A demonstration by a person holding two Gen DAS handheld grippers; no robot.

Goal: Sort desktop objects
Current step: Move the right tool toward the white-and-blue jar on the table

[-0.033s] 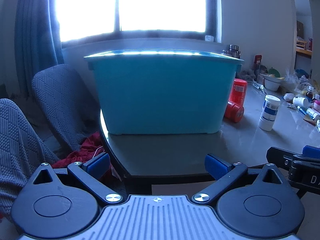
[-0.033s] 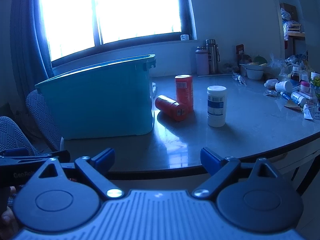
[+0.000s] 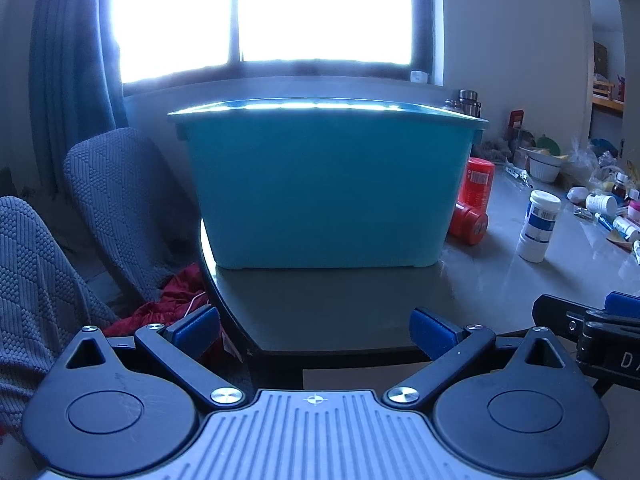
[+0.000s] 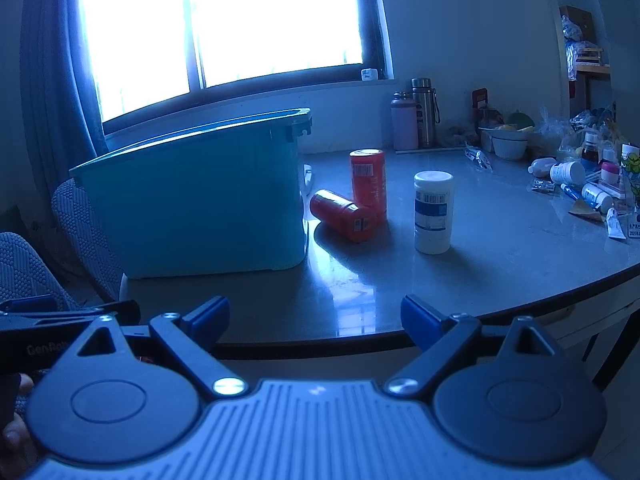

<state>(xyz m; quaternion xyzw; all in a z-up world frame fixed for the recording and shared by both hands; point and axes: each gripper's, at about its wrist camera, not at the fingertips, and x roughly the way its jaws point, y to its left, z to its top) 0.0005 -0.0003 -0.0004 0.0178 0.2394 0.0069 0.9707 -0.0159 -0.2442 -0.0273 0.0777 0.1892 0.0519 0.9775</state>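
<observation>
A large teal bin (image 3: 324, 188) (image 4: 200, 204) stands on the grey round table (image 4: 500, 256). To its right an upright red can (image 4: 368, 184) (image 3: 478, 182), a red can lying on its side (image 4: 342, 216) (image 3: 468, 224) and an upright white bottle with a blue label (image 4: 433, 212) (image 3: 538, 226) stand on the table. My left gripper (image 3: 316, 330) is open and empty, in front of the bin at the table's near edge. My right gripper (image 4: 316, 320) is open and empty, short of the table's front edge. Each gripper shows at the edge of the other's view.
Small bottles, tubes and packets (image 4: 588, 192) clutter the table's far right, with a white bowl (image 4: 509, 146) and two flasks (image 4: 424, 112) at the back. Two grey-covered chairs (image 3: 116, 204) and a red cloth (image 3: 168, 308) are to the left of the table.
</observation>
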